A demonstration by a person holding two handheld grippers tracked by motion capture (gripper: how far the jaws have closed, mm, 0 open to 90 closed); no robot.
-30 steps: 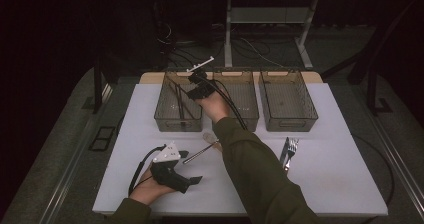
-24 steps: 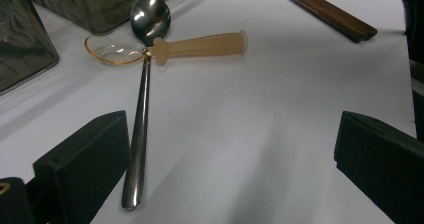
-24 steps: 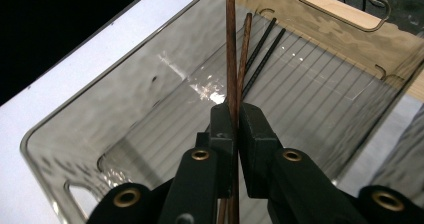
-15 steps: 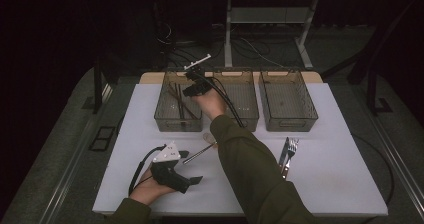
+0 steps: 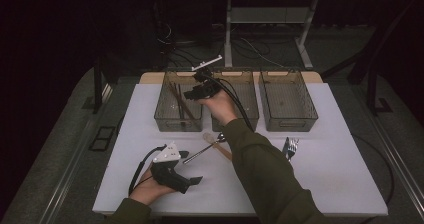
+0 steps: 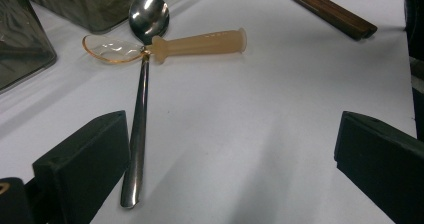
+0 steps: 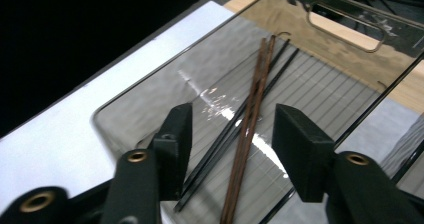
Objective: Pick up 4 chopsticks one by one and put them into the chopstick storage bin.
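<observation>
My right gripper (image 5: pixel 196 91) hovers over the left clear bin (image 5: pixel 161 115) at the back of the table. Its jaws (image 7: pixel 232 119) have just been opening and stand apart with nothing pressed between them. Below them a brown pair of chopsticks (image 7: pixel 250 119) and a black pair (image 7: pixel 220 144) lie on the bin's floor. My left gripper (image 5: pixel 196 180) rests open on the white table near the front edge. Ahead of its jaws (image 6: pixel 232 134) a metal spoon (image 6: pixel 140 109) lies crossed by an orange plastic spoon (image 6: pixel 195 44).
Two more clear bins, middle (image 5: pixel 248 115) and right (image 5: pixel 287 116), stand beside the left one. Forks (image 5: pixel 291 146) lie on the table's right part. Brown-handled utensils (image 6: pixel 330 19) lie beyond the spoons. The person's right sleeve (image 5: pixel 265 174) crosses the table's middle.
The right hand has shifted slightly above the left bin. The left hand and its gripper have stayed where they were.
</observation>
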